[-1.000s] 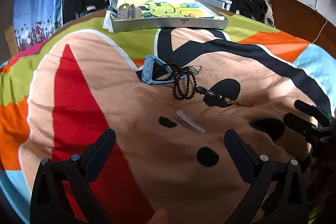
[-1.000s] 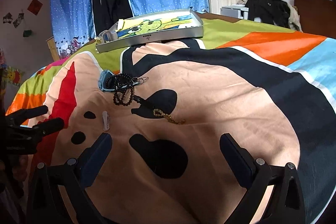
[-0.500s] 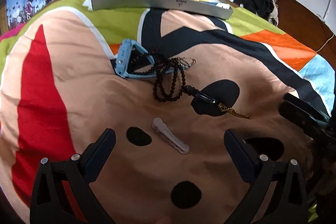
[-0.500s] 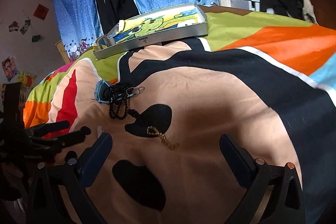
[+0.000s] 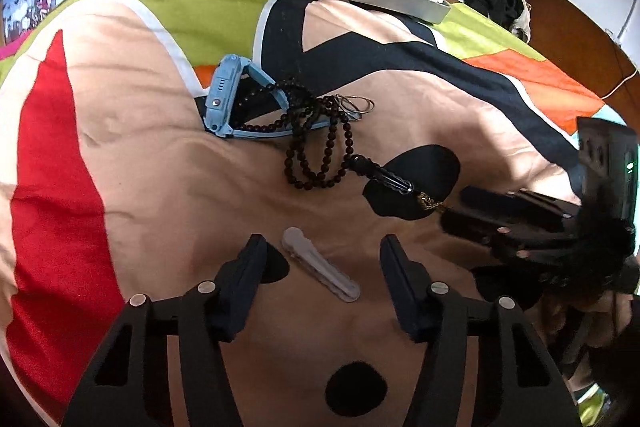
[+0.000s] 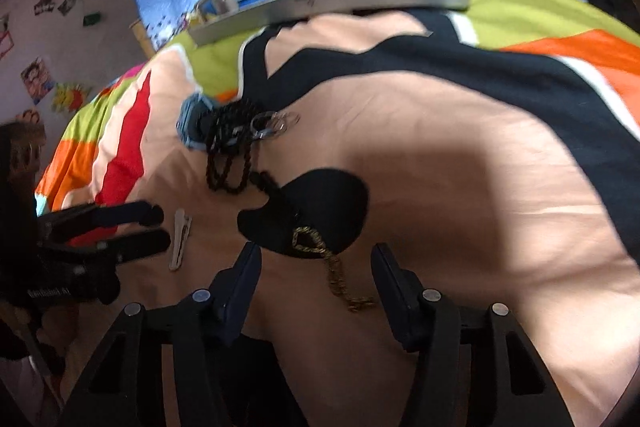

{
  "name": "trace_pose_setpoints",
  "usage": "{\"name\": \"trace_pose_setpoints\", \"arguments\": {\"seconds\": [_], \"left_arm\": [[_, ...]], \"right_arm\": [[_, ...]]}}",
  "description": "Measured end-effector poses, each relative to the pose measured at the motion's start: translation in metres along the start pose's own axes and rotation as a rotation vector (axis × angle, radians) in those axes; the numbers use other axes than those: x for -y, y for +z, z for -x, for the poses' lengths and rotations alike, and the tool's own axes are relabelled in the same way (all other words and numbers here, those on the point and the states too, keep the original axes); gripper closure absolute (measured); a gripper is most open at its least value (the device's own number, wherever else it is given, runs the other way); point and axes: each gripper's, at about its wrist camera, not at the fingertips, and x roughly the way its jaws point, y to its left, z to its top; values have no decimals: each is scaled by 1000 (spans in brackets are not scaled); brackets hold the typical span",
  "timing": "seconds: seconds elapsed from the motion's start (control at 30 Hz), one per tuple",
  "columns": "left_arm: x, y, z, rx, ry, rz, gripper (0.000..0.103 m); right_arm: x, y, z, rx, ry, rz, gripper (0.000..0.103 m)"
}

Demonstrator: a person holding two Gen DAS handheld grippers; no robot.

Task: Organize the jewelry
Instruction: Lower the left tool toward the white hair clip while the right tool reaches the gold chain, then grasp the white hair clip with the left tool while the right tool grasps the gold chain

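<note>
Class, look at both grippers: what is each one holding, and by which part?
Nothing yet. The left gripper, just closing, straddles the white hair clip; the right gripper, likewise, straddles the gold chain.

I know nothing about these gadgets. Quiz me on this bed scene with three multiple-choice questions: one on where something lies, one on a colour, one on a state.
1. Where does the pale hair clip lie?
A. inside the silver tray
B. on the bedspread, between the left gripper's fingers
C. on top of the watch

2. What colour is the watch under the bead necklace?
A. light blue
B. pink
C. yellow

3. What is the state of the right gripper at the gold chain?
A. clamped on the chain and lifting it
B. jaws apart, chain lying flat between them
C. holding the bead necklace

Answers: 1 B, the clip rests on the bedspread in the gap of the left gripper. 2 A, its case and strap are light blue. 3 B, neither finger touches the chain.
</note>
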Motion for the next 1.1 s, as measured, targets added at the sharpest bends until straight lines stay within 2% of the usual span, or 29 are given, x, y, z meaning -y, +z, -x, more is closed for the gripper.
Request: {"name": "trace_pose_setpoints", "arguments": {"seconds": [0.2, 0.3, 0.43, 0.77, 0.97, 1.1], "left_arm": [[-1, 1, -13, -65, 54, 11, 52], [-5, -1, -18, -81, 66, 16, 61], [-22, -2, -26, -103, 47, 81, 76], [-36, -16, -14, -46, 15, 83, 86], [-39, -20, -8, -40, -2, 97, 89], [-37, -17, -8, -39, -9, 99, 91]], "right_arm": [[2, 4, -11, -19, -1, 4, 50], [2, 4, -14, -23, -5, 12, 50], [2, 5, -20, -27, -8, 16, 50], [-7, 6, -31, -23, -42, 21, 52], [-5, 2, -33, -2, -46, -26, 68], [-4, -1, -34, 2, -38, -41, 84]]}}
